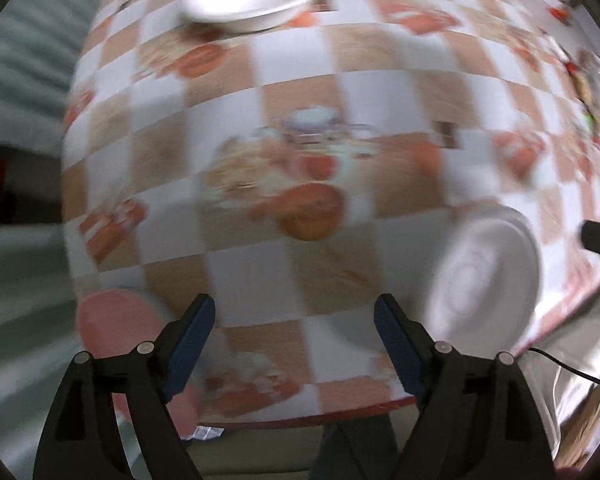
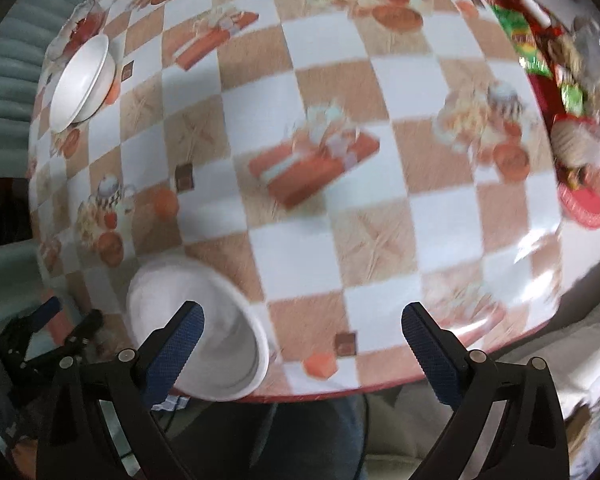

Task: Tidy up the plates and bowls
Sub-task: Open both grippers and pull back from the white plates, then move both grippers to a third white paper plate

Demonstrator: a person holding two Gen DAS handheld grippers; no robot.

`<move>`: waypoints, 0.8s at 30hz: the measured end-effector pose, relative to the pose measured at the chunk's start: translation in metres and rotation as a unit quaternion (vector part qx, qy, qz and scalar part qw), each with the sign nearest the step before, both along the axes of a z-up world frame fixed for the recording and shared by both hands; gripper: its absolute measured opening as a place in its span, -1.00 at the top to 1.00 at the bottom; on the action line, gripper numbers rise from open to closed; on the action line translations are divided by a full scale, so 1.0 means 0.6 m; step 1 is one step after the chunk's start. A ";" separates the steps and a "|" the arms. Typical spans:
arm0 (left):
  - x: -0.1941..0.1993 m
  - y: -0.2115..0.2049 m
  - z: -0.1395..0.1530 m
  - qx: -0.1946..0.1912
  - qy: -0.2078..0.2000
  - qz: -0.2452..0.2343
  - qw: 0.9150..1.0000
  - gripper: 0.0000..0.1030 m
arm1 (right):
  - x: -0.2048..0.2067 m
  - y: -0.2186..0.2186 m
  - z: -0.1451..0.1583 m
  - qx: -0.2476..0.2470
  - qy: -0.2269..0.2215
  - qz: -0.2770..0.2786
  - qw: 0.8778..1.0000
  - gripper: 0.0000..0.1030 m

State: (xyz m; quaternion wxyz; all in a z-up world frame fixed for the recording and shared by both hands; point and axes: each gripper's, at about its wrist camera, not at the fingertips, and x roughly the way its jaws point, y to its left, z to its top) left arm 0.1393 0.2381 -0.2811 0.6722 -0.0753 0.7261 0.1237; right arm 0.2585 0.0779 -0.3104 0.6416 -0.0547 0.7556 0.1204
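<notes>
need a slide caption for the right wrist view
Open right gripper above checkered table, white bowl near its edge, second bowl far left.

No readable text, labels, brands or numbers in either view. Both views are motion-blurred. The checkered tablecloth (image 2: 308,248) carries printed pictures only, no lettering. The wrappers on the red tray (image 2: 580,208) at far right are colourful, but any print on them is too blurred to read.

White bowl (image 2: 198,330) looks smooth, matt; checkered tablecloth (image 2: 312,256) glossy, plastic-like; claw pads (image 2: 172,354) rough, textured blue.
</notes>
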 end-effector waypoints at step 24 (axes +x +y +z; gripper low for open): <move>0.156 0.196 0.041 0.036 -0.072 0.144 0.986 -0.64 | 0.179 0.257 0.016 0.043 -0.047 0.113 0.992 -0.94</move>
